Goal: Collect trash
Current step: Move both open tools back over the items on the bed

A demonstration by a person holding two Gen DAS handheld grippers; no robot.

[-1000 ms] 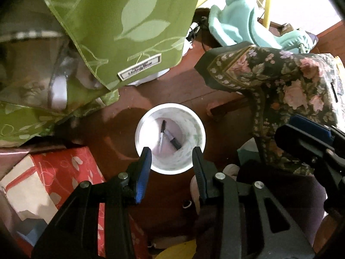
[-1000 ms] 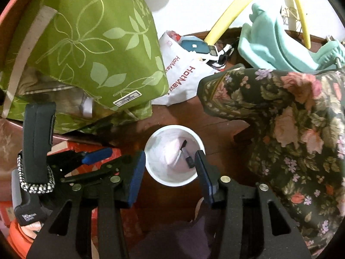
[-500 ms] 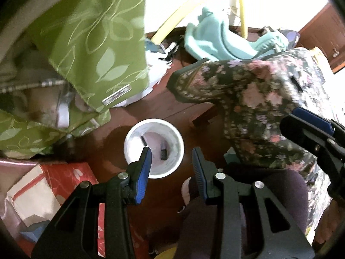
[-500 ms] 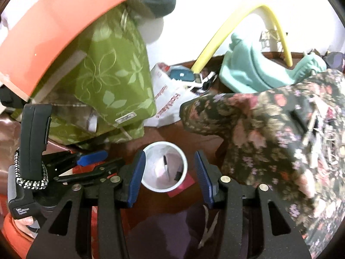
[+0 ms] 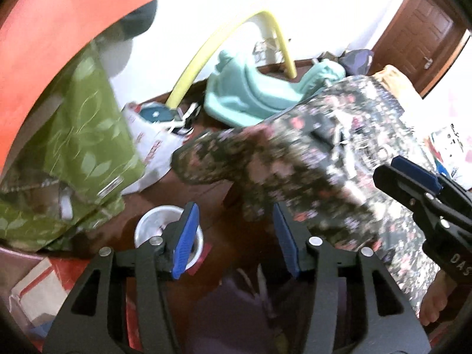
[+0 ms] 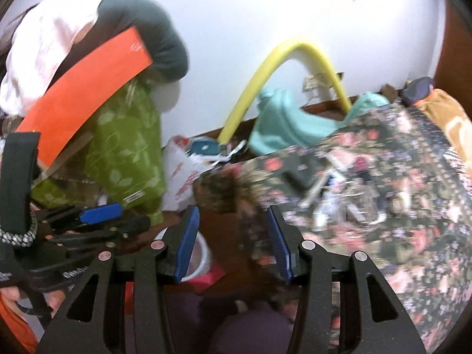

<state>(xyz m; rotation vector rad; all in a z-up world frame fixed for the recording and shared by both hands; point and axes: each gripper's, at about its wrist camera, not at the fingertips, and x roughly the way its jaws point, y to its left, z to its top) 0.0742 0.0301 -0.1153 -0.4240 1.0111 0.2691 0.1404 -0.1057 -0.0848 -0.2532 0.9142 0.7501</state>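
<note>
Both the left gripper (image 5: 236, 239) and right gripper (image 6: 233, 243) gape empty, ribbed blue pads parted. Beside them sits a round white bin (image 5: 153, 224), near flowery, draped cloth (image 5: 309, 159).

"das" on the right tongs (image 5: 413, 188), rest illegible

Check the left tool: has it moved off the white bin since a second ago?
Yes. The left tool has swung up and right: the white bin, once centered between its fingers, now sits low-left behind the left finger.
</note>
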